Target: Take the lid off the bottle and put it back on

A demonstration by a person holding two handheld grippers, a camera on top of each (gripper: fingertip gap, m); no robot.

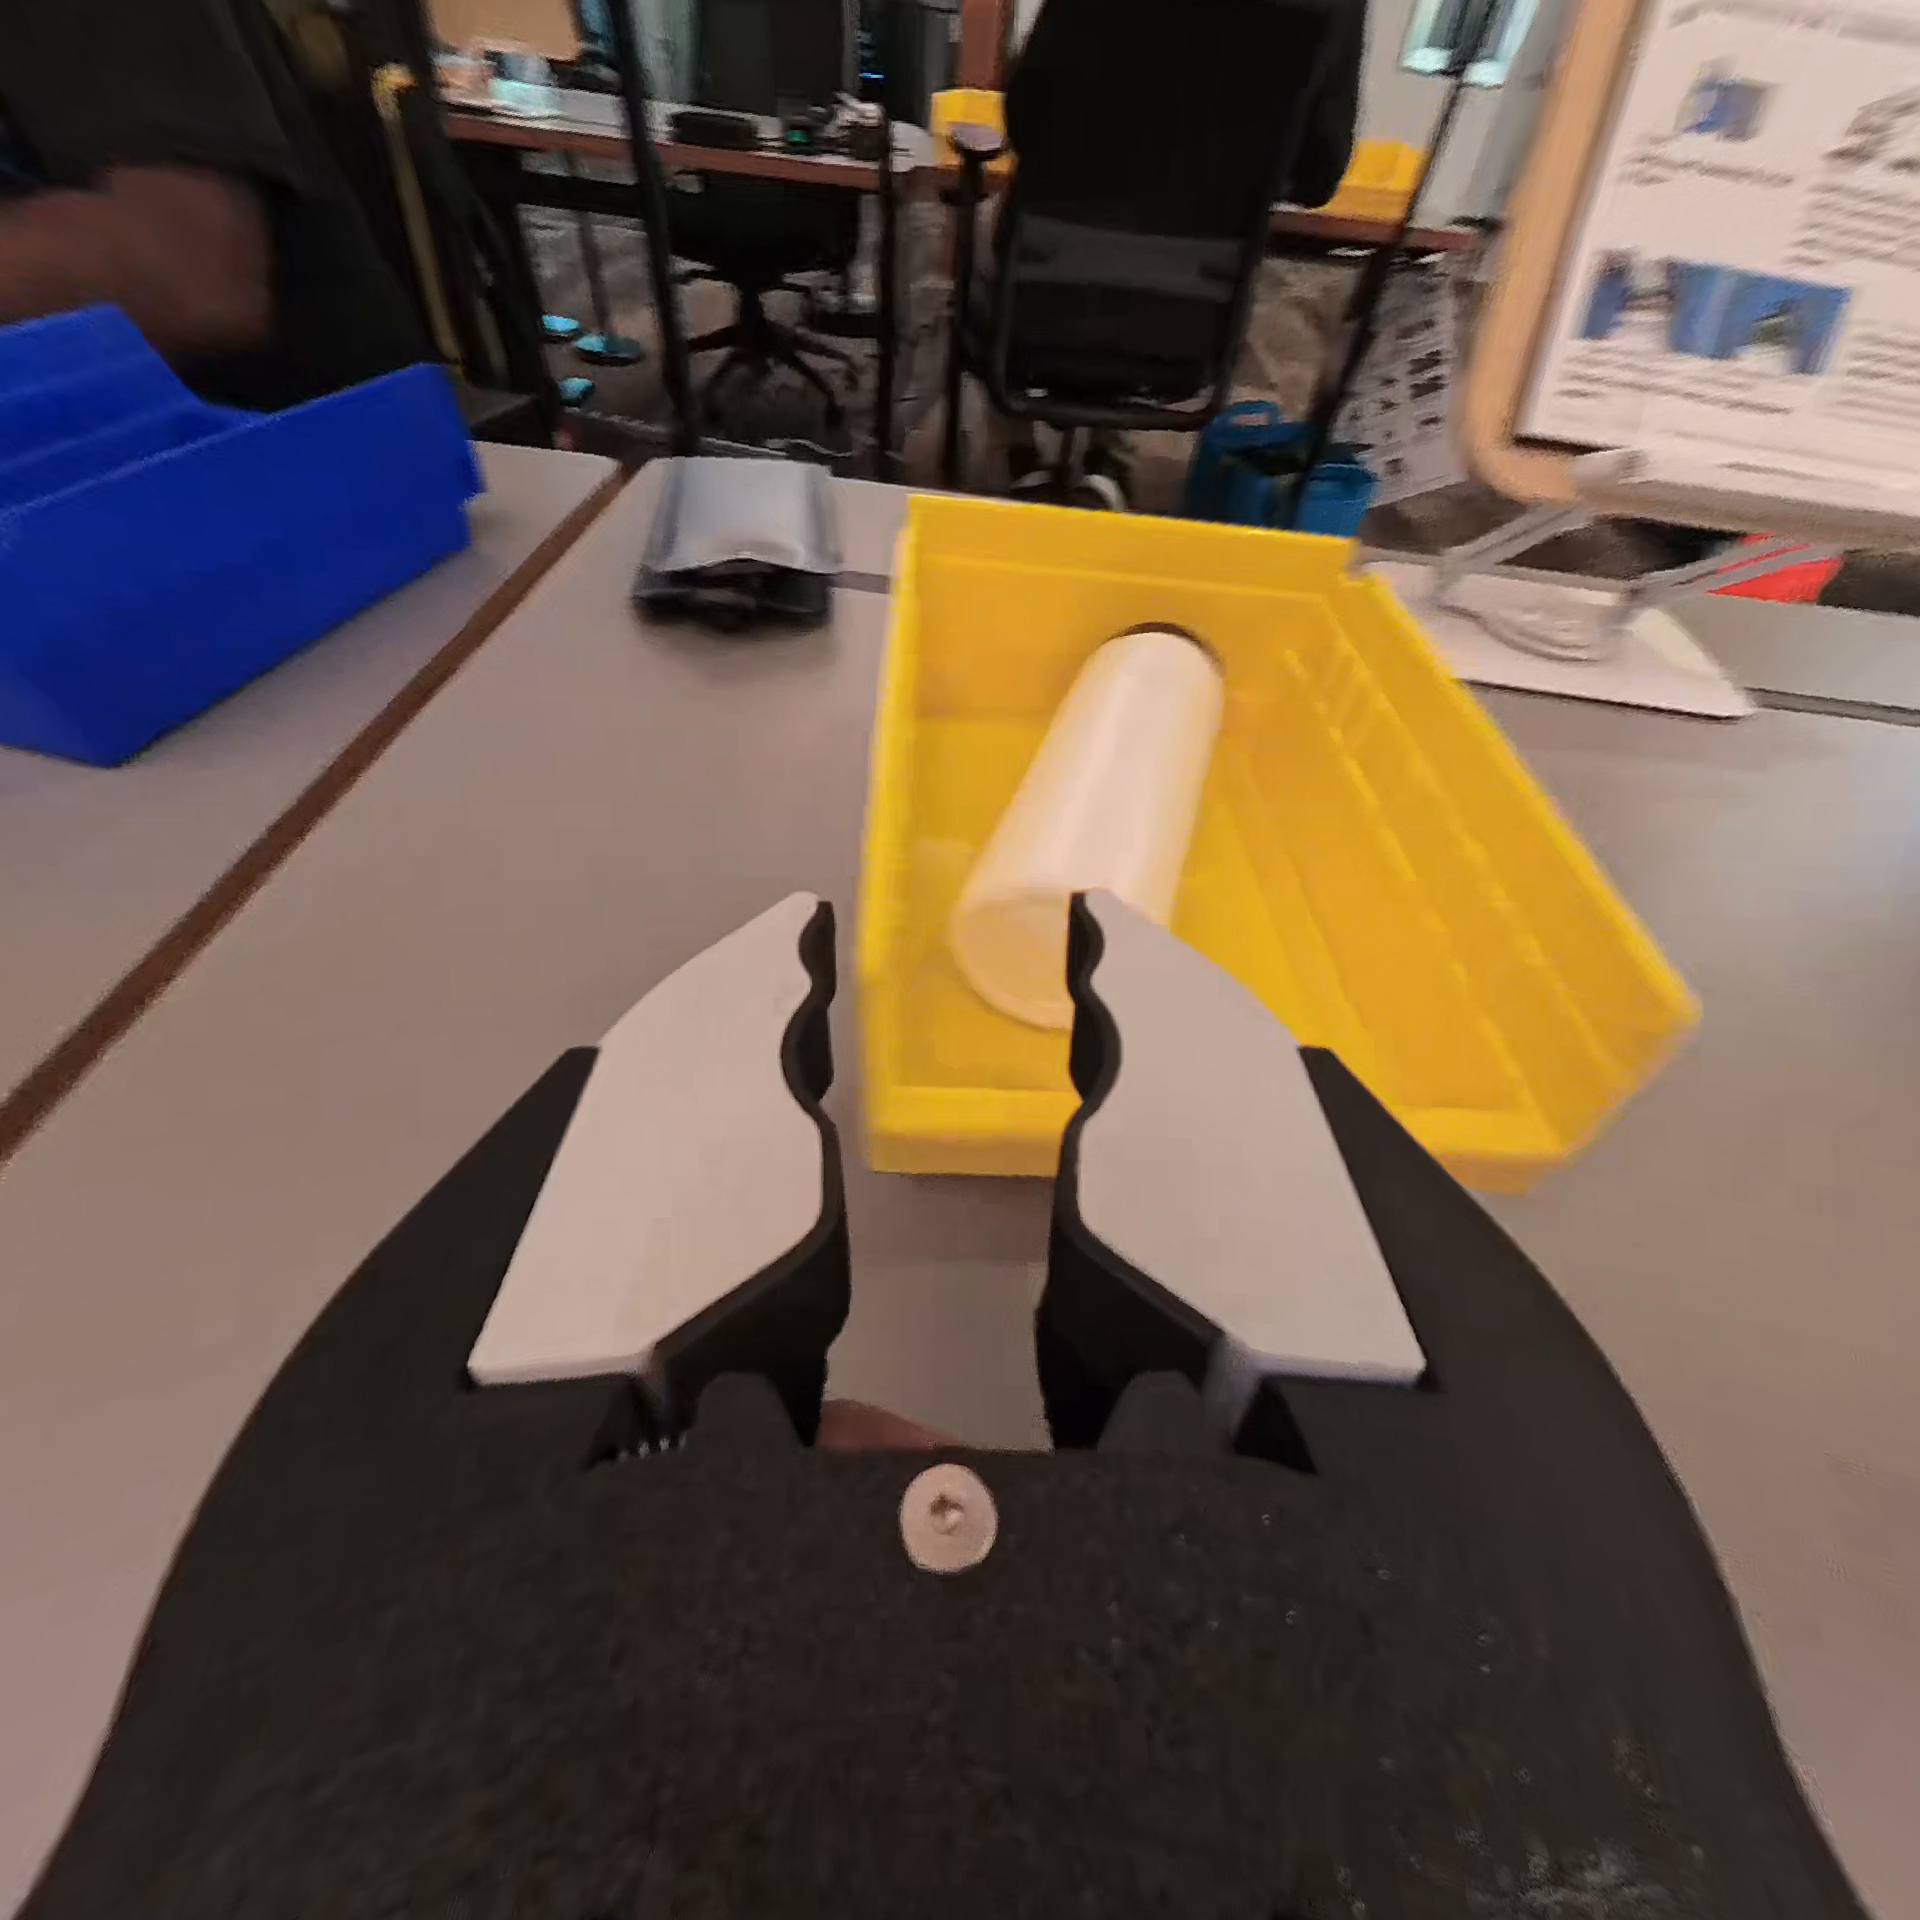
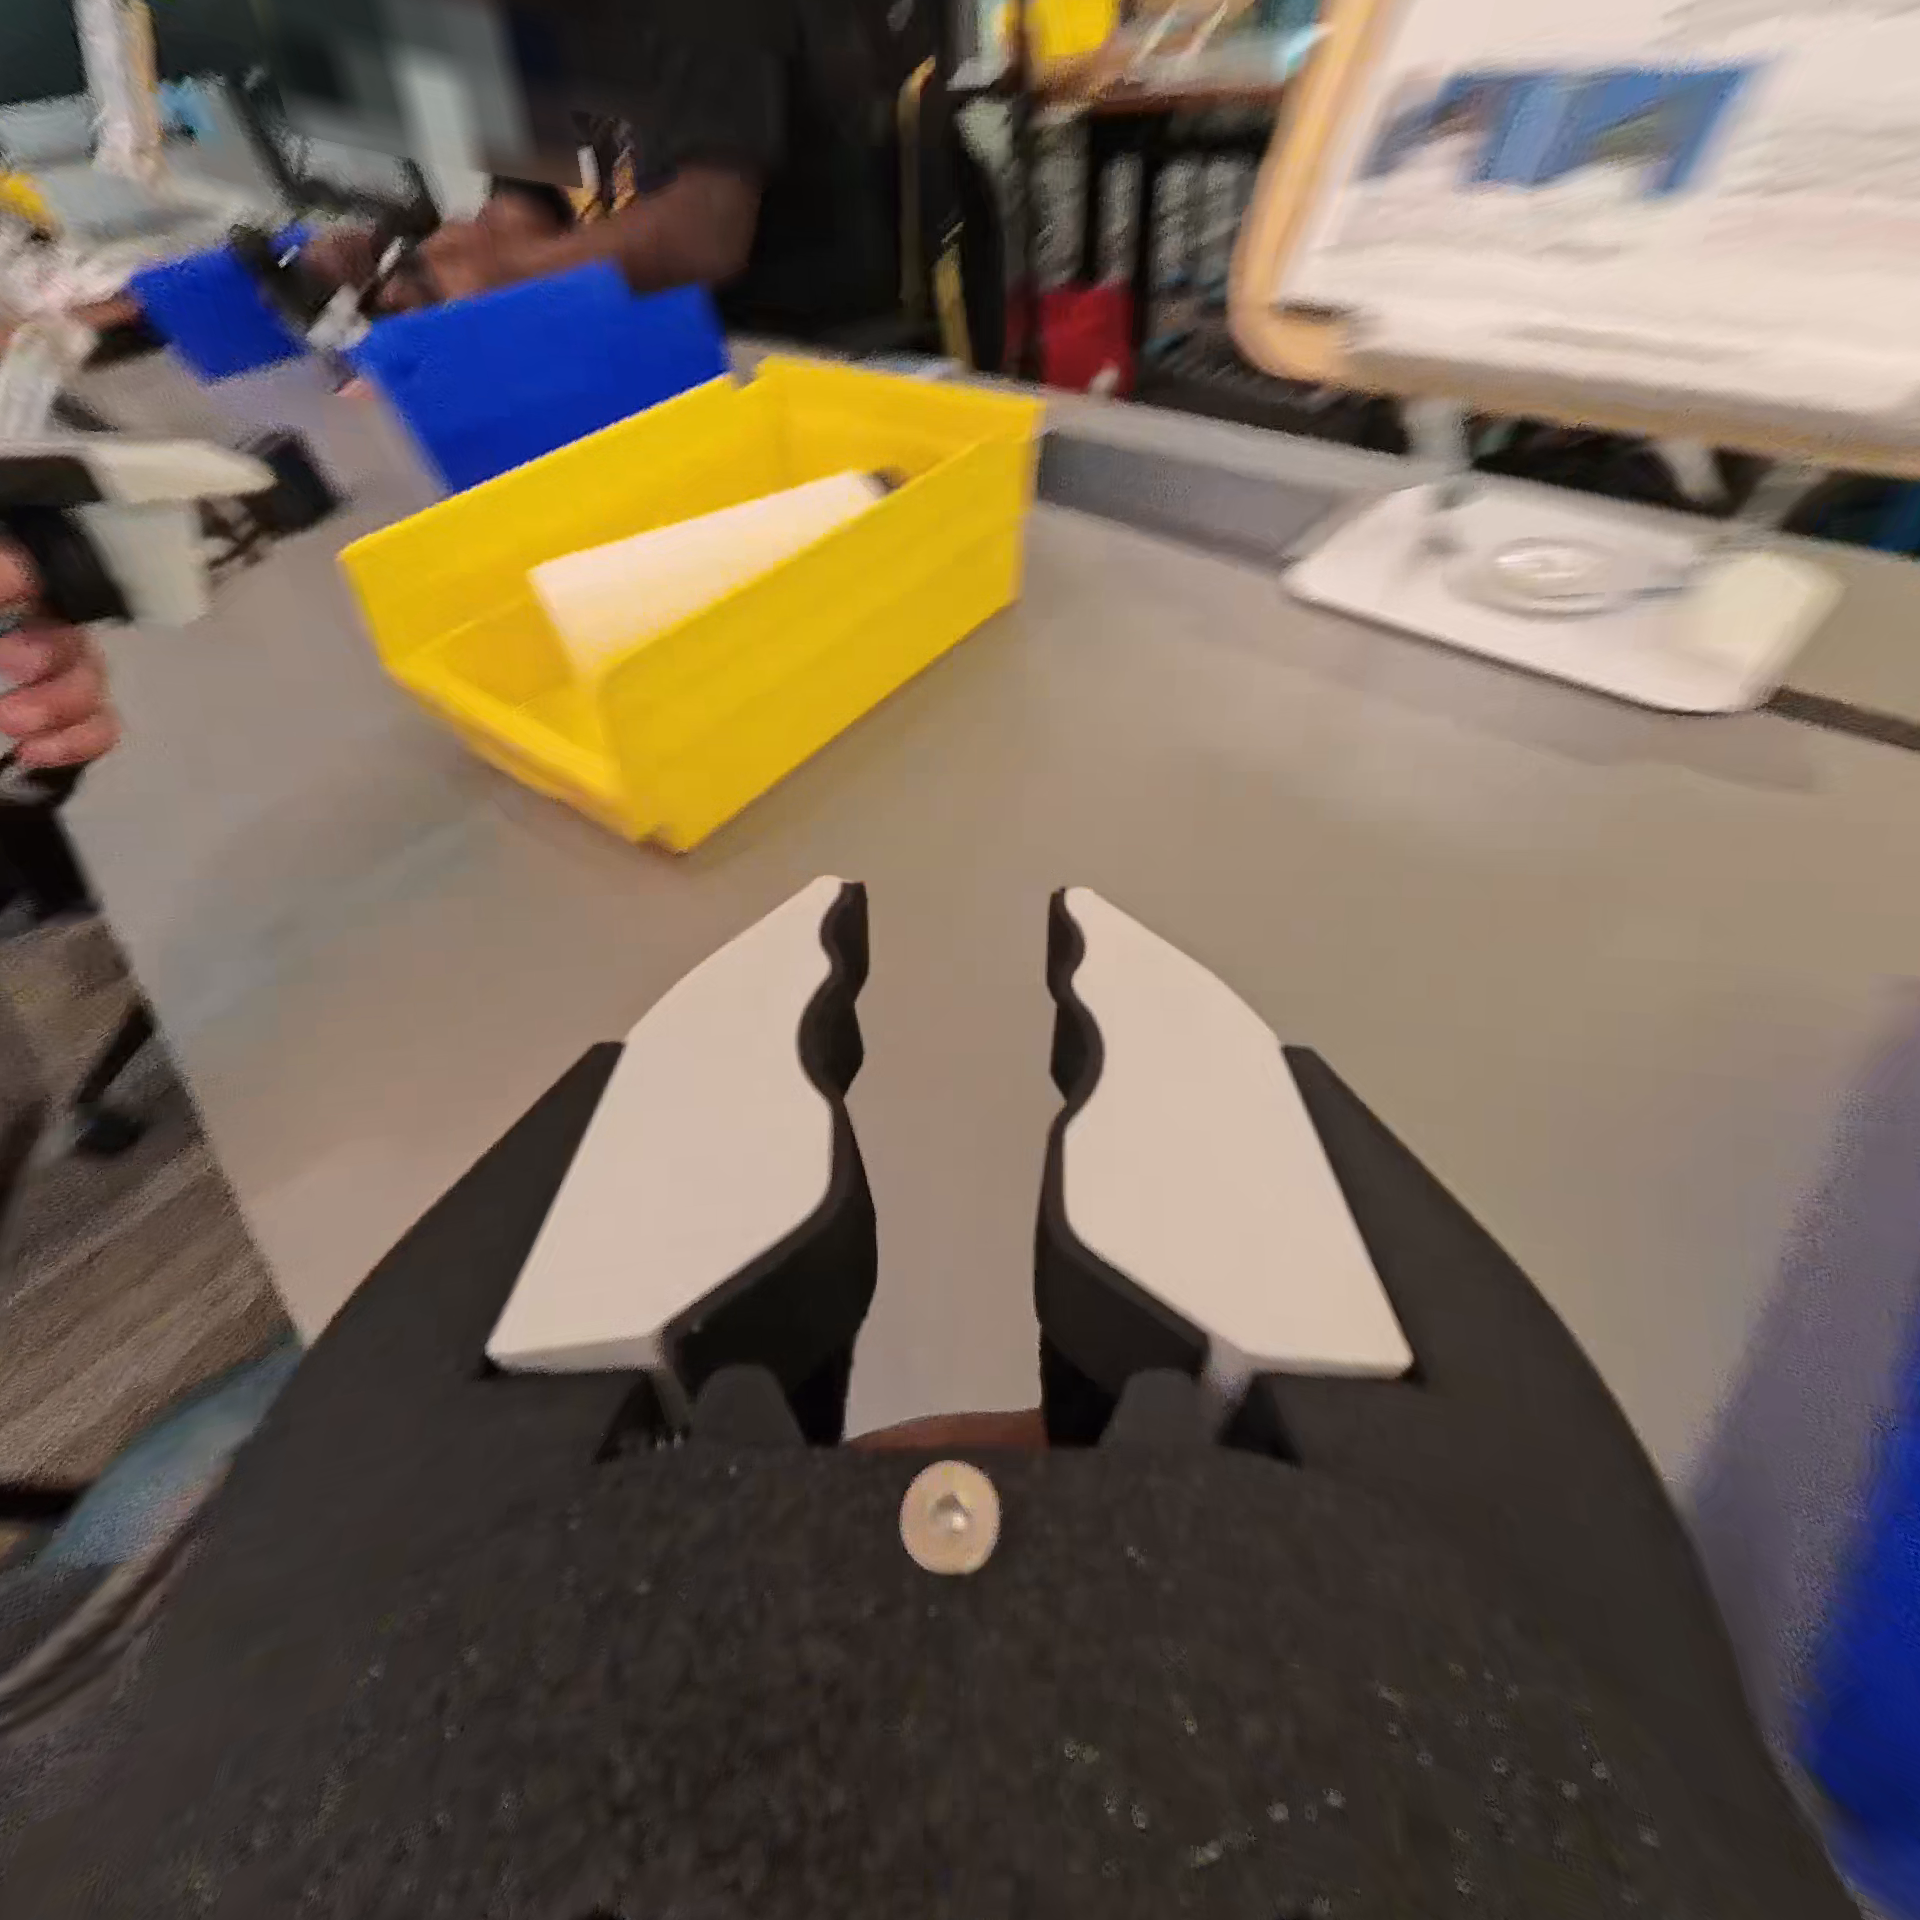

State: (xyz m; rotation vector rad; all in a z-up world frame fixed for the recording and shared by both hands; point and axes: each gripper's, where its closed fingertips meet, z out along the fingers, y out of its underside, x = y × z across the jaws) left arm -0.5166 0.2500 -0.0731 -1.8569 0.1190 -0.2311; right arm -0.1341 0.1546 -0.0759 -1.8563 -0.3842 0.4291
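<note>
Cream bottle (image 1: 1101,810) lies sideways in yellow bin (image 1: 1455,883), dark lid (image 1: 1164,632) at far end. Looks light, smooth, roll-prone; grip mid-body. Left claw (image 1: 951,914), right claw (image 2: 956,894) both spread, empty.

My left wrist view looks along its fingers, close above the yellow bin (image 1: 1351,831). My right wrist view faces it from farther right; both share the bin (image 2: 727,665) and table (image 2: 1351,883).

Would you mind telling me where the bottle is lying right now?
The cream bottle lies on its side inside the yellow bin on the grey table, just ahead of the open left gripper; its dark lid end points away, toward the bin's far wall.
</note>
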